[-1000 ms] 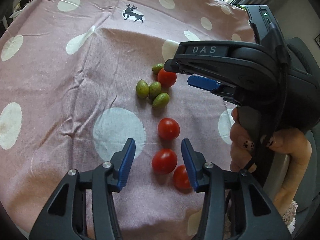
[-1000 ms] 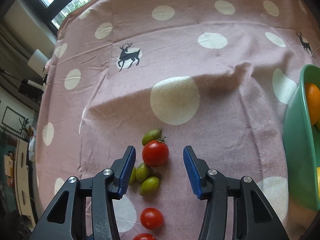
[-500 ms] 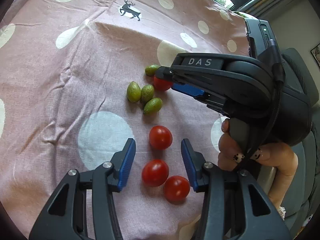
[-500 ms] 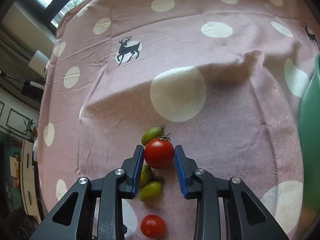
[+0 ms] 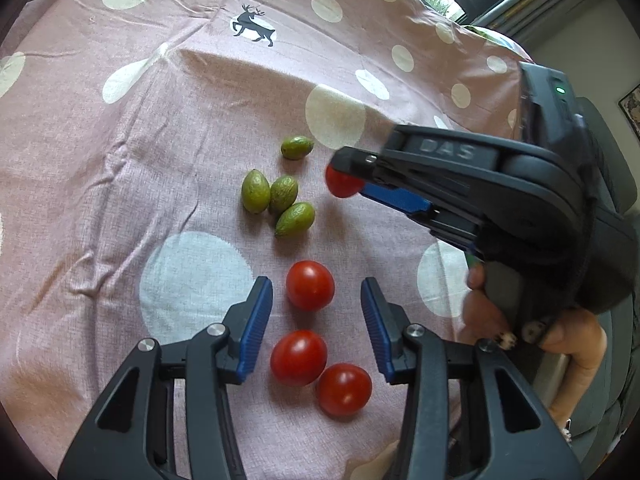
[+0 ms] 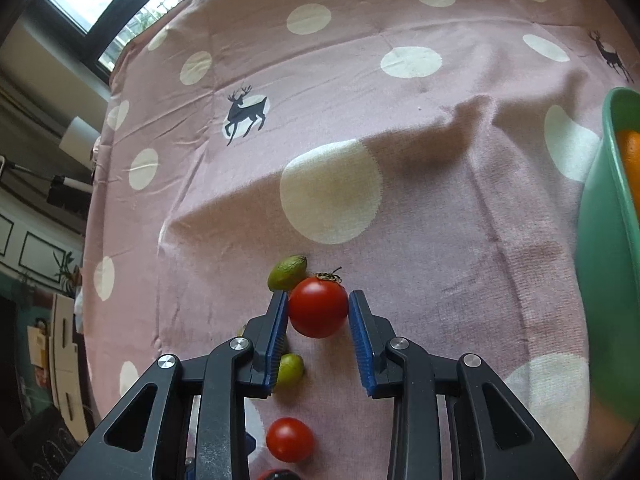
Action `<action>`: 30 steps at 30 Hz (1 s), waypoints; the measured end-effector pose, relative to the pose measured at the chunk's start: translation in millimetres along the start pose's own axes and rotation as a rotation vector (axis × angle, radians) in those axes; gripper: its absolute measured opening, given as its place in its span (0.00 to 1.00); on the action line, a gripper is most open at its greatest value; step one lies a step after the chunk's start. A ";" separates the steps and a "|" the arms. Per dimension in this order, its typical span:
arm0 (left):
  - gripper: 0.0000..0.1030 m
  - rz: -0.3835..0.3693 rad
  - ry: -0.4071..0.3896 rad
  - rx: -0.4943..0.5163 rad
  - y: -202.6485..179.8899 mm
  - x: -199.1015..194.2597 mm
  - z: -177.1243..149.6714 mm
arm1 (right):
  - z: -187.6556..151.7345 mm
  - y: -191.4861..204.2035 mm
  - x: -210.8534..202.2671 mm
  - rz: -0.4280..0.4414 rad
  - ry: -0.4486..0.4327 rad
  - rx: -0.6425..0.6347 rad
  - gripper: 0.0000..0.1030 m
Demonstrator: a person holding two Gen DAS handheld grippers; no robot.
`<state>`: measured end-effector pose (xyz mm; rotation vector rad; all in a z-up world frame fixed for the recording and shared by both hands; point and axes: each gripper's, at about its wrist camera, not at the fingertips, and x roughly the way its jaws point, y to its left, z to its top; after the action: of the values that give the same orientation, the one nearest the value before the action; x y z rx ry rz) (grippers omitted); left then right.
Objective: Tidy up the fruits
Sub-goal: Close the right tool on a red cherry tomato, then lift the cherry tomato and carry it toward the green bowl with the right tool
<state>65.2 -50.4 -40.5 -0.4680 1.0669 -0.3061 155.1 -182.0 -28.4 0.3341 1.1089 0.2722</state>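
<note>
My right gripper (image 6: 318, 308) is shut on a red tomato (image 6: 318, 307) and holds it just above the pink dotted cloth; it also shows in the left wrist view (image 5: 346, 178) with the tomato (image 5: 340, 185) at its tips. My left gripper (image 5: 316, 308) is open, its jaws either side of a second tomato (image 5: 310, 285). Two more tomatoes (image 5: 298, 357) (image 5: 344, 389) lie nearer to me. Several green olive-like fruits (image 5: 276, 196) lie in a cluster, with one (image 5: 297, 147) apart behind them.
A green bowl (image 6: 604, 248) with an orange fruit (image 6: 632, 160) in it stands at the right edge of the right wrist view. The cloth (image 5: 160, 120) has creases and a raised fold across the middle. A window lies beyond the table's far edge.
My right gripper closed on the tomato next to the green fruits and lifted it slightly to the right. My left gripper moved forward, so its jaws now flank the farthest of the three tomatoes.
</note>
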 end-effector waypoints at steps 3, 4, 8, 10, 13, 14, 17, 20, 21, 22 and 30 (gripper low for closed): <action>0.43 0.011 0.005 0.008 -4.6 5.2 1.5 | -3.9 -6.7 -10.4 -0.019 -0.008 0.018 0.32; 0.43 0.021 0.003 0.014 -6.2 6.4 2.0 | -5.1 -8.8 -13.7 -0.032 -0.014 0.020 0.32; 0.41 0.052 0.000 0.023 -7.6 11.4 3.2 | -9.4 -16.7 -21.5 -0.074 -0.021 0.031 0.32; 0.39 0.053 0.001 0.021 -8.1 13.3 3.5 | -11.3 -19.6 -20.3 -0.099 -0.006 0.031 0.32; 0.34 0.066 0.002 0.020 -8.2 16.0 3.1 | -12.9 -21.2 -15.1 -0.136 0.016 0.019 0.32; 0.33 0.076 0.001 0.022 -8.5 16.9 2.4 | -13.6 -21.2 -15.9 -0.136 0.012 0.016 0.32; 0.26 0.095 -0.002 0.025 -8.6 19.7 1.8 | -12.5 -18.3 -14.7 -0.156 0.014 0.009 0.32; 0.26 0.088 -0.006 0.017 -6.4 20.4 2.9 | -10.7 -15.8 -12.9 -0.178 0.007 -0.002 0.32; 0.27 0.088 -0.008 0.017 -5.9 20.3 2.8 | -10.3 -15.1 -12.4 -0.180 0.004 -0.004 0.32; 0.27 0.086 -0.011 0.018 -5.4 20.6 3.2 | -9.9 -15.1 -11.6 -0.179 0.002 -0.004 0.32; 0.27 0.084 -0.016 0.018 -4.8 19.0 2.6 | -8.6 -17.4 -0.6 -0.191 0.012 0.005 0.32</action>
<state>76.1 -62.6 -51.5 -0.4080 1.0640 -0.2371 147.9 -197.1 -38.2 0.2292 1.1452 0.1019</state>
